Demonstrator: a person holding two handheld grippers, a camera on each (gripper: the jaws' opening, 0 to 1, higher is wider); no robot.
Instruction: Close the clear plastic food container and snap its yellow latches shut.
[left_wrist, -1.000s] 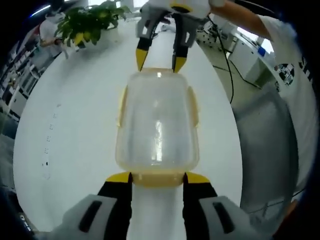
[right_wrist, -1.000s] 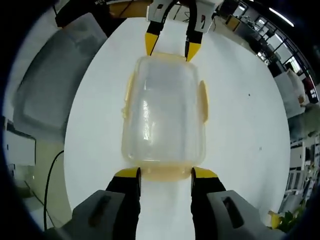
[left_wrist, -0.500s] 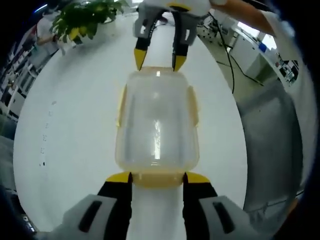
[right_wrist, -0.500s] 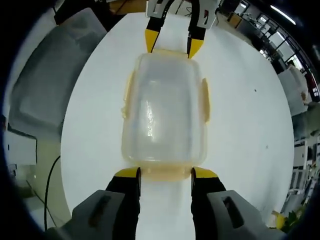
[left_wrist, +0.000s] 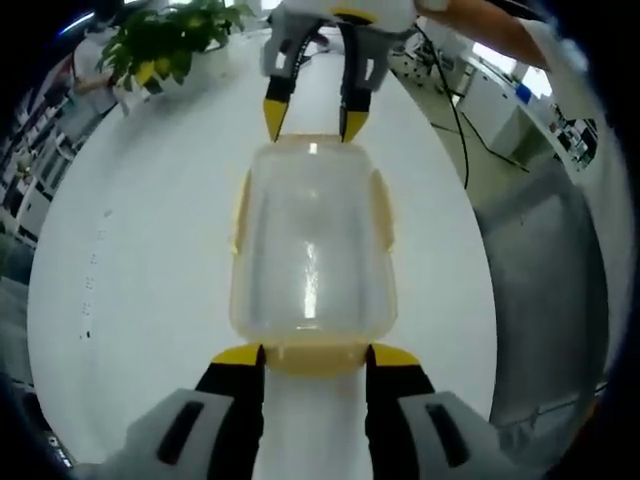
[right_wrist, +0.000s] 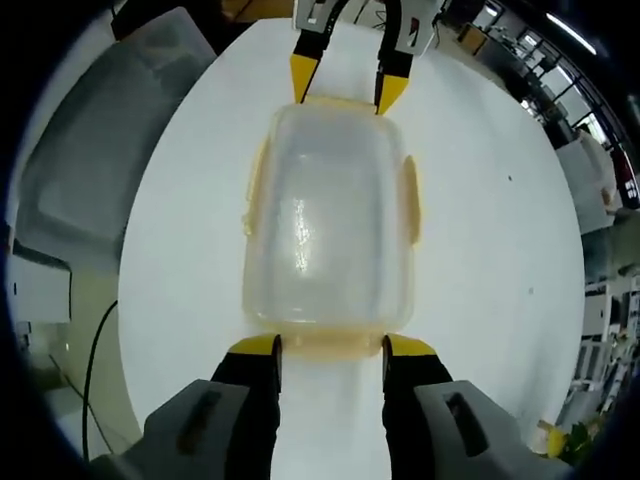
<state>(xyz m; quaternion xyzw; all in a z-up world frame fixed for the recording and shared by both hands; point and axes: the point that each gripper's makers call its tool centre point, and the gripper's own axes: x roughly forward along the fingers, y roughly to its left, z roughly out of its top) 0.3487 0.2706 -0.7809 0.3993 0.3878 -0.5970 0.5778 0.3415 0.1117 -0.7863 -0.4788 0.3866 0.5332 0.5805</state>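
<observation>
Clear plastic container (left_wrist: 312, 245) lying mid-worktop (left_wrist: 150, 250), lid on, between left gripper (left_wrist: 315, 356) and right gripper (right_wrist: 331, 346), fingers spread.

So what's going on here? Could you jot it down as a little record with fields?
Object: clear plastic container, lid on, with yellow latches
Surface: white table
Left gripper: jaws apart, tips at the container's near end
Right gripper: jaws apart, tips at the opposite end
Background: potted plant
Grip: cannot tell whether either gripper presses a latch
</observation>
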